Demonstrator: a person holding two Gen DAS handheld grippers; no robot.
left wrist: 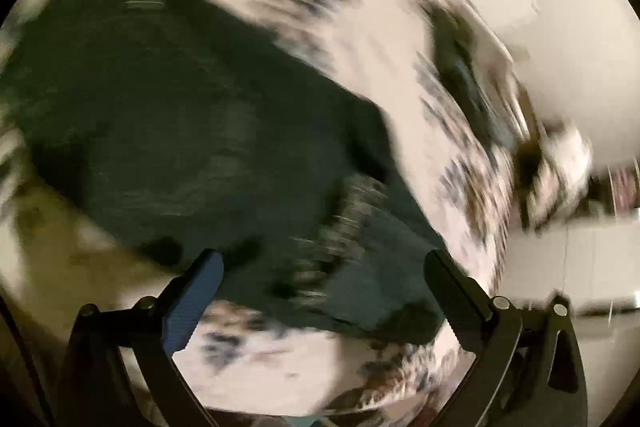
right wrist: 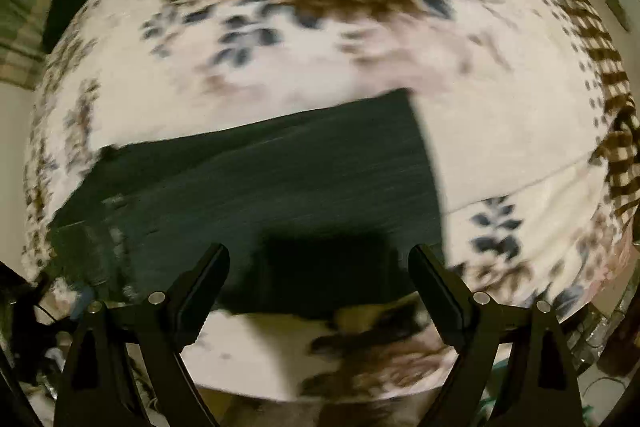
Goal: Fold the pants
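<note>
both grippers gape over dark pants

The pants are seen as a plain dark green, without pattern. The bedspread beneath is shown in pale cream, printed with blue-grey leaf sprigs and brown blooms, and edged by a brown-and-cream check. The left gripper is marked by one blue pad on black fingers.
</note>
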